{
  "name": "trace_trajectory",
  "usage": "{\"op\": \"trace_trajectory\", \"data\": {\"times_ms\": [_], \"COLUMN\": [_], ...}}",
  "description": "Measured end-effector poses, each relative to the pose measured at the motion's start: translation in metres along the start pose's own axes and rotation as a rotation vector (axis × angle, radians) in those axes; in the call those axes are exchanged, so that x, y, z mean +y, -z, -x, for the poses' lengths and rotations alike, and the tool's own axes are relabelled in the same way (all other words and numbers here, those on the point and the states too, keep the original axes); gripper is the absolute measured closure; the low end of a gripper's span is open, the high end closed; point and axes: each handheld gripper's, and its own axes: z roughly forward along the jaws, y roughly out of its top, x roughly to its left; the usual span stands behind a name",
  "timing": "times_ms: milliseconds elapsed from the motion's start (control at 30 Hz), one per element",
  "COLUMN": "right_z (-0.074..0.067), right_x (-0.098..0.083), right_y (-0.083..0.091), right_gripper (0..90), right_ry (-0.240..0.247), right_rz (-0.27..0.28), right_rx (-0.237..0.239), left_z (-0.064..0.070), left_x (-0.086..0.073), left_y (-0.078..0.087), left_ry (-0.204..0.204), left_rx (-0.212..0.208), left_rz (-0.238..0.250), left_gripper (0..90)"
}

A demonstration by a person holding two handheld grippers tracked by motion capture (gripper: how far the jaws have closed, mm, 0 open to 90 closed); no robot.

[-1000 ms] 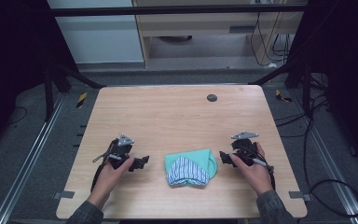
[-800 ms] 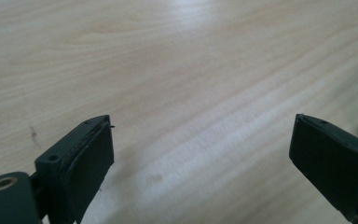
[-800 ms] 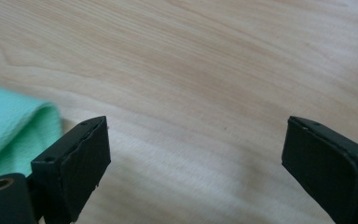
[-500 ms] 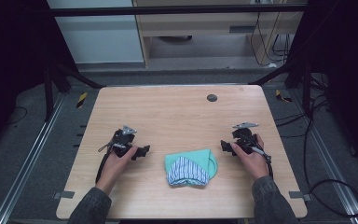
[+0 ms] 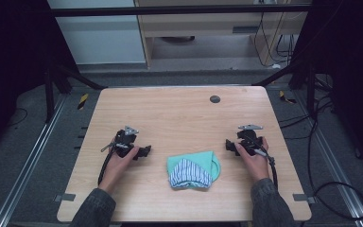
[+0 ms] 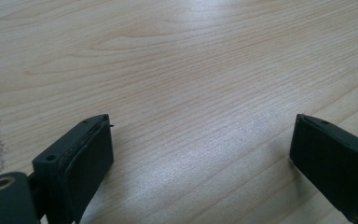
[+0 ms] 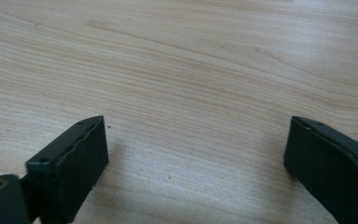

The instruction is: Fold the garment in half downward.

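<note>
A person is sitting at the near edge of a light wooden surface (image 5: 179, 113), holding a gripper in each hand. The left gripper (image 5: 144, 152) is resting low over the surface on the left side, with the left hand (image 5: 118, 163) wrapped around its body and a cable trailing back along the forearm. The right gripper (image 5: 229, 144) is sitting on the right side, gripped by the right hand (image 5: 255, 158), its cable running off toward the surface's near right corner. Both are pointing inward, toward the middle.

Between them, near the front edge, a folded cloth (image 5: 193, 170) is lying flat: teal fabric with a blue-and-white striped part on top. It is lying apart from both grippers, somewhat closer to the right one.

In the left gripper view, the jaws are standing wide apart, released, with bare wood grain showing between them. In the right gripper view, the jaws are likewise spread wide and grasping nothing, with bare wood between.

Toward the far edge, a small dark round disc (image 5: 214, 99) is sitting on the surface, well apart from everything else.
</note>
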Motion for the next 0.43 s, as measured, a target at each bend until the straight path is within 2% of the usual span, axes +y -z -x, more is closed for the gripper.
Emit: {"op": "trace_trajectory", "data": {"times_ms": [233, 433], "right_z": [-0.004, -0.0103], "right_x": [-0.0009, -0.006], "right_y": [-0.0009, 0.0041], "right_gripper": [2.6, 2.2], "right_ry": [-0.031, -0.09], "right_rz": [0.001, 0.001], "right_rx": [-0.03, -0.078], "left_z": [0.0018, 0.0016], "left_x": [-0.0022, -0.0034], "left_y": [-0.0022, -0.0016], "left_ry": [-0.013, -0.004], "left_rx": [0.012, 0.017], "left_rz": [0.016, 0.013], "left_gripper": [2.3, 0.2]}}
